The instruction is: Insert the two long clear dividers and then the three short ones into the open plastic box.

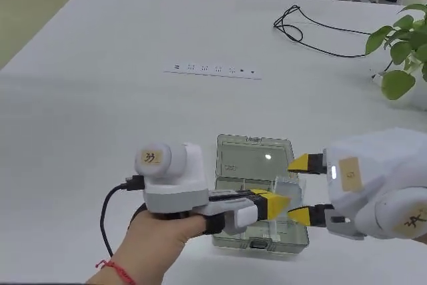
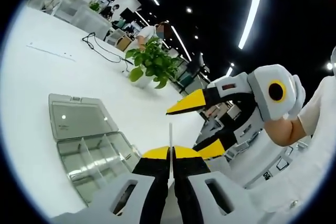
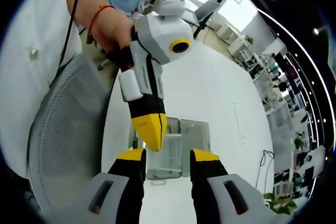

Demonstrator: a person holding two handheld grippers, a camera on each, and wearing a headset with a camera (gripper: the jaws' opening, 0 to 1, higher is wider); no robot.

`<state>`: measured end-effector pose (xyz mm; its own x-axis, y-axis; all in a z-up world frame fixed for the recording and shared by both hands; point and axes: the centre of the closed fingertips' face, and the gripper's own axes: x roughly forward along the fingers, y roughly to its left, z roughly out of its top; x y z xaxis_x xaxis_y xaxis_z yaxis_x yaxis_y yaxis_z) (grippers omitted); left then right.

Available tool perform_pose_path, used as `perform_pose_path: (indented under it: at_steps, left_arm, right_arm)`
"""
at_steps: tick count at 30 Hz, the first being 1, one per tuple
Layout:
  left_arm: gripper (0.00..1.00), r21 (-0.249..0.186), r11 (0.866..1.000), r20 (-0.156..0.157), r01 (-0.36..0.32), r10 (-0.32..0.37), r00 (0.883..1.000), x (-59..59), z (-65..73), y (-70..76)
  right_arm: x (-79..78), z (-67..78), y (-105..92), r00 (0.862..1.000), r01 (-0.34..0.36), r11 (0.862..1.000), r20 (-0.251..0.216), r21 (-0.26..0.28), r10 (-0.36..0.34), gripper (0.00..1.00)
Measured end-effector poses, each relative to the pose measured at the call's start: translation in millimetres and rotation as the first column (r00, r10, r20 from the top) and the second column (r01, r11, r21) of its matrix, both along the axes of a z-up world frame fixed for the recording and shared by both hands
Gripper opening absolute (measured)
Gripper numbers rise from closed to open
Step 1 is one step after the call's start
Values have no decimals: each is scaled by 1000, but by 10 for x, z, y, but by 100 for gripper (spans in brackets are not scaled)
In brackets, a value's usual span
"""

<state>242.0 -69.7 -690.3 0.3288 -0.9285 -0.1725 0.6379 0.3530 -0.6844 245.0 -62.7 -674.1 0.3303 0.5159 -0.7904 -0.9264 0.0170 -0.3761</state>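
Near the front edge of the white tabletop (image 1: 133, 65), your left gripper (image 1: 270, 203) pinches a thin clear plastic divider (image 2: 169, 136) right above the open clear plastic box (image 1: 297, 235). Your right gripper (image 1: 300, 189) waits beside it, wide open and empty.

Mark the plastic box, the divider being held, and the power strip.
plastic box (image 1: 253, 158), head view, on its open lid.
divider (image 2: 169, 134), left gripper view, on its thin upper edge.
power strip (image 1: 213, 71), head view, on its middle.
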Motion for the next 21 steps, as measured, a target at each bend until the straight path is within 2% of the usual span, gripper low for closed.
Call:
perform_pose_path:
  at_steps: [3, 4, 6, 7, 8, 9, 10, 12, 13, 14, 15, 16, 18, 19, 20, 21]
  left_arm:
    - [0, 34, 999, 84, 31, -33, 996, -14, 3, 30]
    - [0, 40, 998, 95, 41, -44, 994, -33, 8, 33]
    - [0, 68, 994, 153, 86, -95, 984, -88, 17, 38]
    - [0, 79, 990, 211, 117, -131, 969, -127, 45, 34]
    - [0, 93, 988, 240, 123, -142, 960, -128, 49, 34]
    - [0, 130, 981, 255, 146, -175, 951, -170, 16, 50]
    - [0, 148, 975, 278, 166, -202, 939, -200, 12, 47]
    - [0, 155, 967, 328, 203, -244, 912, -263, 53, 31]
    - [0, 153, 965, 335, 215, -255, 907, -288, 73, 27]
    - [0, 153, 960, 363, 233, -274, 891, -317, 103, 17]
    - [0, 155, 958, 381, 243, -285, 880, -340, 125, 13]
    - [0, 149, 956, 388, 254, -293, 874, -362, 144, 9]
    - [0, 134, 955, 394, 263, -295, 870, -378, 165, 7]
    - [0, 138, 953, 399, 269, -302, 866, -388, 167, 11]
    - [0, 144, 950, 411, 278, -312, 857, -404, 169, 13]
    - [0, 144, 949, 413, 280, -315, 855, -411, 170, 14]
  right_arm:
    - [-19, 53, -15, 998, 17, 998, -67, 53, -14, 33]
    - [-36, 64, -18, 996, 18, 998, -93, 66, -12, 33]
    - [-80, 108, -20, 988, 11, 995, -154, 100, 5, 30]
    - [-91, 144, -16, 982, 17, 992, -190, 126, 7, 30]
    - [-113, 164, -12, 975, 16, 990, -221, 141, 16, 28]
    - [-137, 190, -18, 965, 13, 988, -260, 154, 28, 25]
    - [-149, 211, -16, 959, 10, 987, -280, 162, 36, 23]
    - [-194, 247, 2, 940, 9, 983, -336, 184, 54, 20]
    - [-216, 252, 3, 930, 13, 982, -362, 188, 57, 19]
    - [-238, 253, 6, 921, 0, 982, -381, 189, 74, 18]
    - [-275, 247, 9, 912, -11, 982, -402, 190, 88, 18]
    - [-342, 233, 13, 895, -30, 982, -433, 187, 110, 17]
    - [-387, 204, 13, 884, -49, 983, -450, 178, 126, 17]
    - [-424, 184, 12, 876, -67, 983, -461, 170, 140, 16]
    - [-446, 172, 22, 871, -77, 983, -468, 169, 149, 16]
    - [-455, 171, 32, 866, -74, 982, -477, 171, 149, 15]
